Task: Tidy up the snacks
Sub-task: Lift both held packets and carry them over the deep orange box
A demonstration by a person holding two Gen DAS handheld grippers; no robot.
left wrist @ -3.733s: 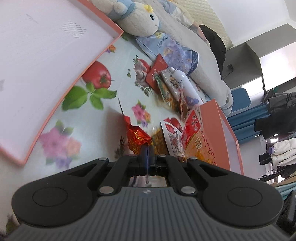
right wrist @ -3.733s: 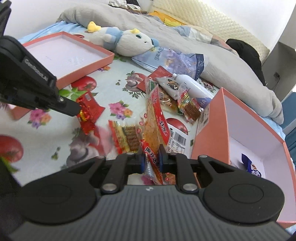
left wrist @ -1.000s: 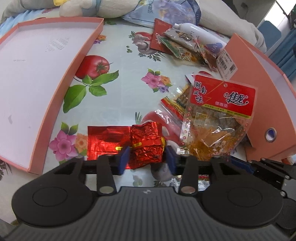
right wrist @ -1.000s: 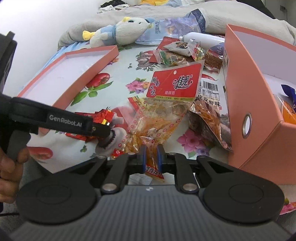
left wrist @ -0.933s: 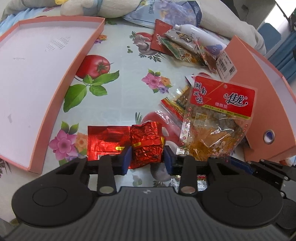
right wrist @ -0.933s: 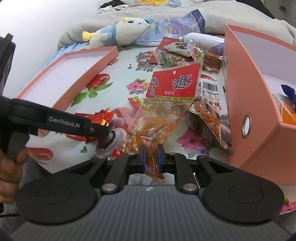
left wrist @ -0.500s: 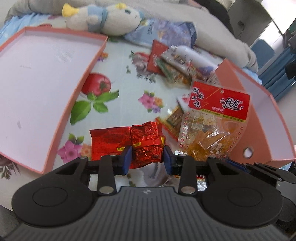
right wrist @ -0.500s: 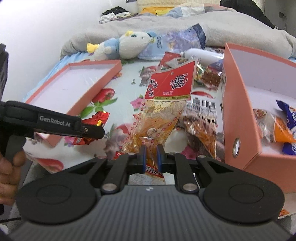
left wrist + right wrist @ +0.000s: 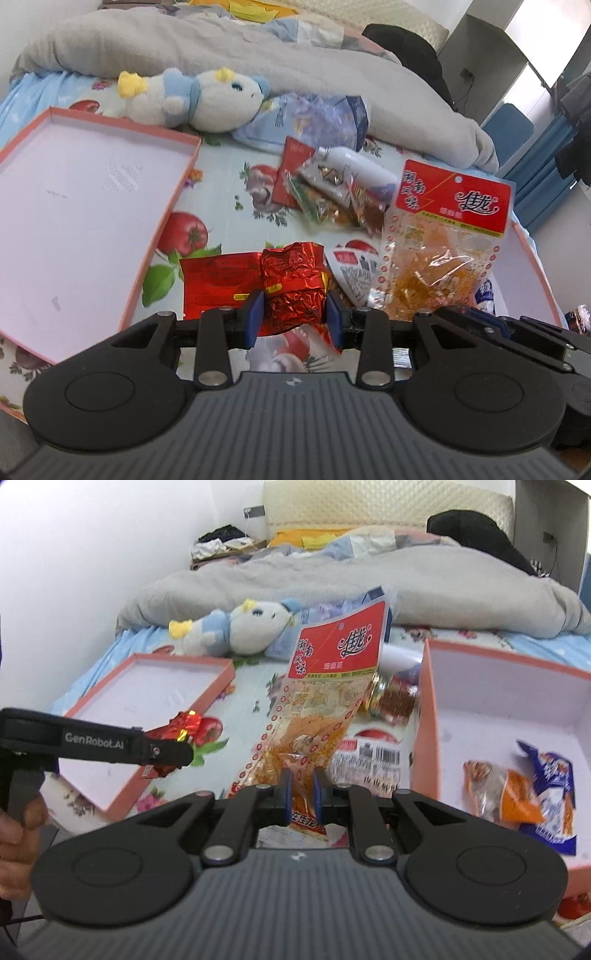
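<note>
My left gripper point(image 9: 294, 319) is shut on a crumpled red foil snack packet point(image 9: 293, 286) and holds it above the bed; the packet also shows in the right wrist view point(image 9: 177, 727). My right gripper point(image 9: 301, 794) is shut on the lower edge of a clear snack bag with a red header point(image 9: 314, 716), which stands upright above the bed; the bag also shows in the left wrist view point(image 9: 443, 251). The orange box point(image 9: 424, 720) at the right holds an orange packet point(image 9: 498, 790) and a blue-white packet point(image 9: 554, 790).
An orange box lid point(image 9: 162, 229) lies open at the left. Several snack packets point(image 9: 332, 195) and a white bottle point(image 9: 354, 166) lie on the flowered sheet. A plush toy point(image 9: 199, 96) and a grey duvet point(image 9: 295, 59) lie behind.
Both grippers have risen with their packets; the views have tilted up toward the head of the bed. The clear bag now hangs next to the orange box's open top.
</note>
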